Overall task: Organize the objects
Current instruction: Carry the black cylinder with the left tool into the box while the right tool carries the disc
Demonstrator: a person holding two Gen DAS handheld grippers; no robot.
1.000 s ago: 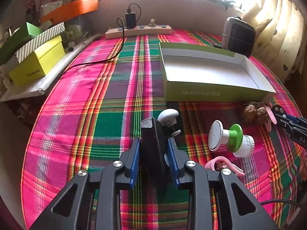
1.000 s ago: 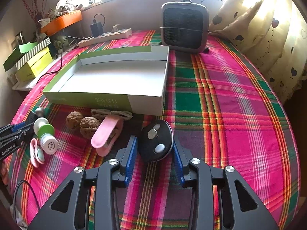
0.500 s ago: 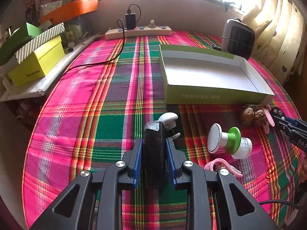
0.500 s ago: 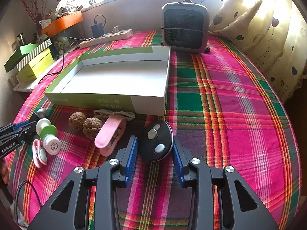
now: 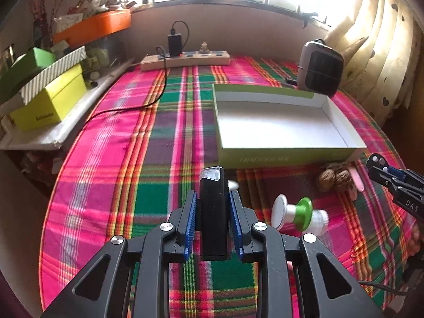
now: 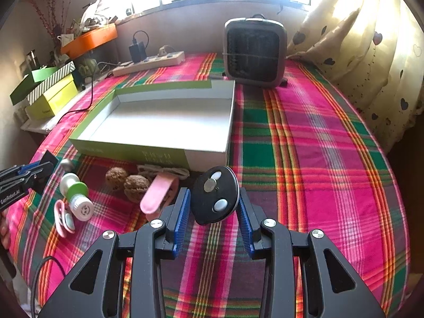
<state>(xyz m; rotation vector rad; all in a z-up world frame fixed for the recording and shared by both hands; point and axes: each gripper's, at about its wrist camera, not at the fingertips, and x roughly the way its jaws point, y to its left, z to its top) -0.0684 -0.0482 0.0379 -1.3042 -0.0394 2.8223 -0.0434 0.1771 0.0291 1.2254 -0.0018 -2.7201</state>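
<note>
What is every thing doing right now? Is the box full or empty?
Left tongs: shut on black gadget.
Right tongs: shut on round black remote.
Green box: open, empty.
Green-and-white bottle: lying down.
Two walnuts: loose on cloth.
Charger: plugged in.

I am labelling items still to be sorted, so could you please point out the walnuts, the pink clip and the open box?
walnuts [image 6: 136, 186]: right wrist view, shell of the nearer nut.
pink clip [image 6: 156, 194]: right wrist view, its flat upper arm.
open box [image 6: 132, 151]: right wrist view, green front wall.
</note>
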